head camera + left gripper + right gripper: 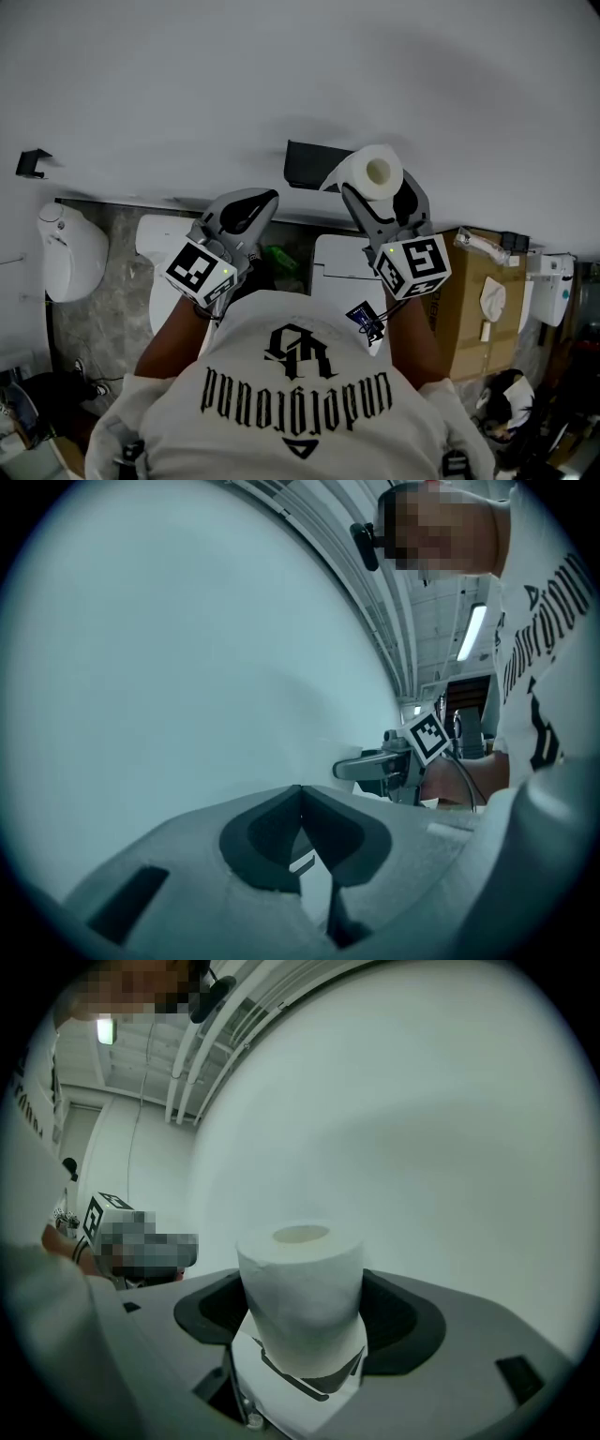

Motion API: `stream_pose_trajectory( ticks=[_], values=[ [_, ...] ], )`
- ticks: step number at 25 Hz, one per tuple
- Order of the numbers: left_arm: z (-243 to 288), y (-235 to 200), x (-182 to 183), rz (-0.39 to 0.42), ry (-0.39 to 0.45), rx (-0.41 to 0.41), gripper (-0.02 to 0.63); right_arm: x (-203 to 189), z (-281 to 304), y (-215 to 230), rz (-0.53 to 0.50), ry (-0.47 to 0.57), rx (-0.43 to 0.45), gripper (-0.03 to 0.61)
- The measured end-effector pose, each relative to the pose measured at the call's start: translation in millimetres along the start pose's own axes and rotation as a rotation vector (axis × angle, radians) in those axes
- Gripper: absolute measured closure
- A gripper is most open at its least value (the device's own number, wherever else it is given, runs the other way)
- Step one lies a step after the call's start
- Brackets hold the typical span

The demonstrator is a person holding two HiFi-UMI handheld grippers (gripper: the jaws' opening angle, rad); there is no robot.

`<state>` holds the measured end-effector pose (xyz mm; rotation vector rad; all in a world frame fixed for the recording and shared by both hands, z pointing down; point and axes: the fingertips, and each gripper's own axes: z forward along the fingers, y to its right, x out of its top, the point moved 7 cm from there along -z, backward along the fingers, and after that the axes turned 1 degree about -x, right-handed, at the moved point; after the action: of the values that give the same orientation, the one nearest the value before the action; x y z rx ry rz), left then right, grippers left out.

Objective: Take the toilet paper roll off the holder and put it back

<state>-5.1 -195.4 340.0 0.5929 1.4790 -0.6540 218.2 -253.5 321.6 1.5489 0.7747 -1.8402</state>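
Right gripper [380, 189] is clamped on the toilet paper roll [378, 172], 1 jaw on each side of it. The roll is off the holder [312, 165], held just right of it and up near the white wall [281, 75]. In the head view the roll's left edge overlaps the holder's right end; cannot tell if they touch. The roll's hollow core faces the head camera. In the right gripper view the roll [300, 1283] stands upright between the dark pads, core end pointing away from the gripper [305, 1309], with the wall behind it.

Left gripper [265, 200] sits left of and below the holder, apart from it. Its 2 jaws are pressed together with nothing between them. In the left gripper view the tips meet [302, 808] and face the bare wall, with the right gripper [375, 766] seen off to the side.

The holder is a black bracket fixed on the wall. Below it is a white toilet [337, 272]. A cardboard box [469, 309] is below and well right of the holder. A small black bracket [33, 162] sits on the wall far left of the holder.
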Motion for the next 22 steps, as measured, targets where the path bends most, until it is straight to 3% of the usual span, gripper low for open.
stream_pose_trajectory(
  ticks=[22],
  values=[
    [34,-62,-25,-0.056,-0.079,-0.049,0.6,-29,63,14,0.06,-0.087,0.005,0.247]
  ],
)
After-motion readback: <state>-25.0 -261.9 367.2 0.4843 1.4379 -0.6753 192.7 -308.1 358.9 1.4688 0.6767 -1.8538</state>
